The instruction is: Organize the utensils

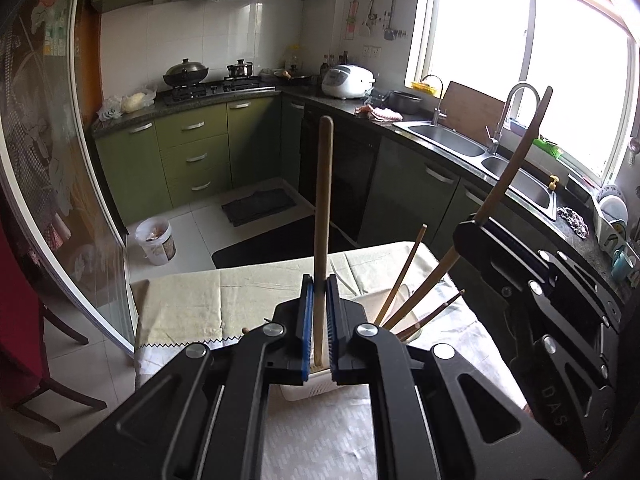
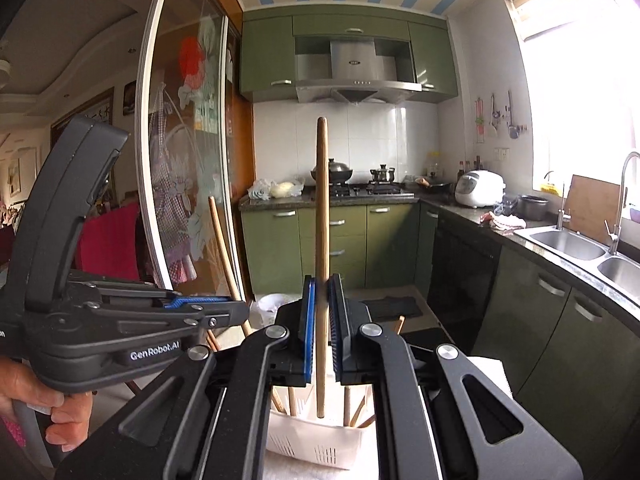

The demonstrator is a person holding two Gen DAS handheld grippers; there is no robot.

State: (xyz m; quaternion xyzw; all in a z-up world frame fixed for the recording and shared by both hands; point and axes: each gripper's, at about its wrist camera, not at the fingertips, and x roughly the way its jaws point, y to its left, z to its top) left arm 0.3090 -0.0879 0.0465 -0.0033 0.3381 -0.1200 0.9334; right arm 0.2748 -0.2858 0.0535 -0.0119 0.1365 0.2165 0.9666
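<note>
Presently, two items in hand, listed left to right.

Item one: left gripper (image 1: 319, 312), jaws narrowed onto a wooden-handled utensil (image 1: 323, 216). I hold it low on its shaft; the long axis stands near upright, handle end high above the jaws, lower end just beneath them, over the white perforated basket (image 1: 308, 386) on the cloth-covered bench (image 1: 192, 304). I cannot tell whether that end touches the basket's floor.

Item two: chopsticks (image 1: 402, 280), several, leaning in a holder just right of my left jaws, tips fanned up and rightward.

Item three: right gripper (image 2: 320, 316), jaws pinched on a second wooden handle (image 2: 322, 220), likewise near upright, its rounded lower end hanging below the jaws above the basket (image 2: 320, 446), seemingly short of the bottom. From the left wrist view this handle slants up and away to the right.

Pose: left gripper pitched downward toward the bench; right one closer to level. A hand (image 2: 24, 392) grips the left tool's trigger.

Judgement: both utensils sit directly over the basket; a straight lowering along each axis is what remains.
</note>
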